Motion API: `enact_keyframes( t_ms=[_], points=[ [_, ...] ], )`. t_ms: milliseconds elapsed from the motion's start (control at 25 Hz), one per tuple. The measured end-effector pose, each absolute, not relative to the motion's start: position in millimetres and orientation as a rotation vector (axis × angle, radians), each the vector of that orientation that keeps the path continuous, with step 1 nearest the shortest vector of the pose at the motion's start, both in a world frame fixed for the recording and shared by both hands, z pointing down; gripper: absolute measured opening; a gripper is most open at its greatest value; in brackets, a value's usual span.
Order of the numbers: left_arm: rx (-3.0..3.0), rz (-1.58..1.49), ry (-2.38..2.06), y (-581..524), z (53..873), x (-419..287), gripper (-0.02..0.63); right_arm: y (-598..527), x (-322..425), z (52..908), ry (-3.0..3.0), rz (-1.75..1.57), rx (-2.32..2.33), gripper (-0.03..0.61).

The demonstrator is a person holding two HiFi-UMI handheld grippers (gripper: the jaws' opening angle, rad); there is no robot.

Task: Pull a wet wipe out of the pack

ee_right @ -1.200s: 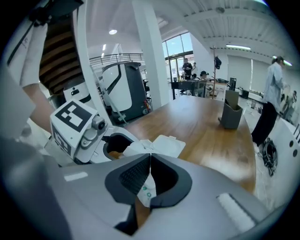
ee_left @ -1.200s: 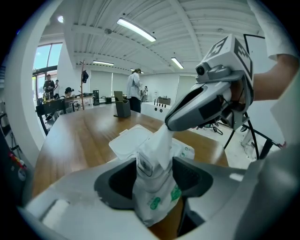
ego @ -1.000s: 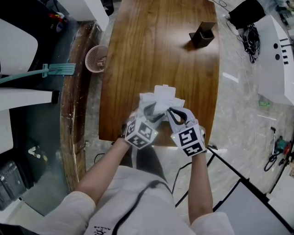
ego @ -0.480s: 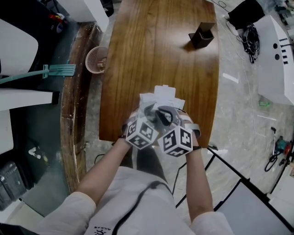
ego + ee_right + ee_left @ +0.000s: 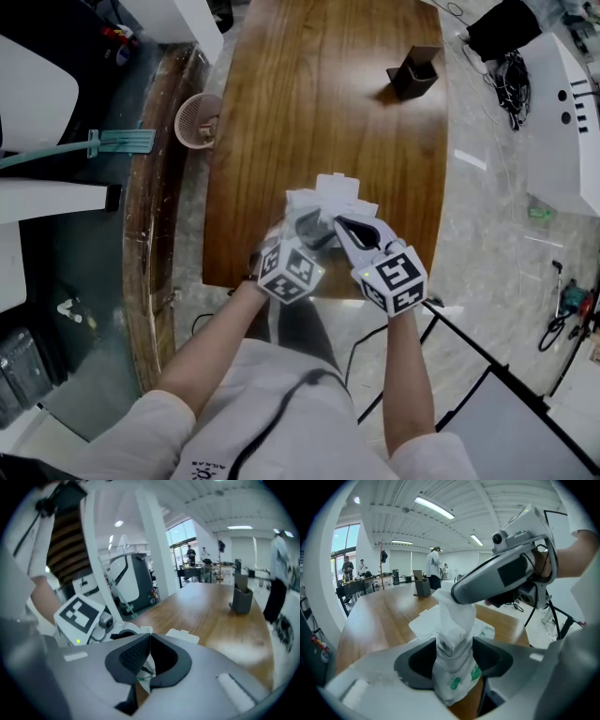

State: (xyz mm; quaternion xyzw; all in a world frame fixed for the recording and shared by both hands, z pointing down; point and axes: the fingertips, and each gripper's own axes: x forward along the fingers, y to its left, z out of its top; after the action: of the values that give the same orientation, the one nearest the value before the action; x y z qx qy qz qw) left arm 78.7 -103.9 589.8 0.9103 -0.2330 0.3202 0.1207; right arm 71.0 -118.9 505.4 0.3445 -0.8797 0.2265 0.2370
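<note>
Wipe pack (image 5: 323, 199) clamped in left tongs (image 5: 453, 654) | right tongs (image 5: 147, 656) just closed on wet wipe (image 5: 454, 611) | wooden table (image 5: 309, 94), office

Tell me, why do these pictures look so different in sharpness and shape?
Head view: sharp, evenly lit, soft sheen on the table. Left gripper view: fisheye curves the ceiling lights, corners black. Right gripper view: same bending, right edge smeared.

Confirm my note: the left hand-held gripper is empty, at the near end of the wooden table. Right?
Not empty: the left gripper view shows the left hand-held gripper shut on the wet wipe pack. It is at the near end of the wooden table.
</note>
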Motion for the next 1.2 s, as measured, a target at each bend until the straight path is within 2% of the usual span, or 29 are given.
enact_keyframes(
  t_ms=[120,480,1200],
  points=[
    [2.658,0.937,-0.681,-104.7,589.0,79.3,0.261,-125.8,78.1,500.6,-2.504,0.829,1.025,0.011],
    [2.653,0.93,-0.679,-104.6,588.7,79.4,0.262,-126.3,94.5,485.8,-2.626,1.074,1.153,0.009],
    [2.649,0.959,-0.695,-103.3,588.9,79.8,0.262,-119.7,101.6,450.7,-2.777,1.144,1.221,0.009]
  ],
)
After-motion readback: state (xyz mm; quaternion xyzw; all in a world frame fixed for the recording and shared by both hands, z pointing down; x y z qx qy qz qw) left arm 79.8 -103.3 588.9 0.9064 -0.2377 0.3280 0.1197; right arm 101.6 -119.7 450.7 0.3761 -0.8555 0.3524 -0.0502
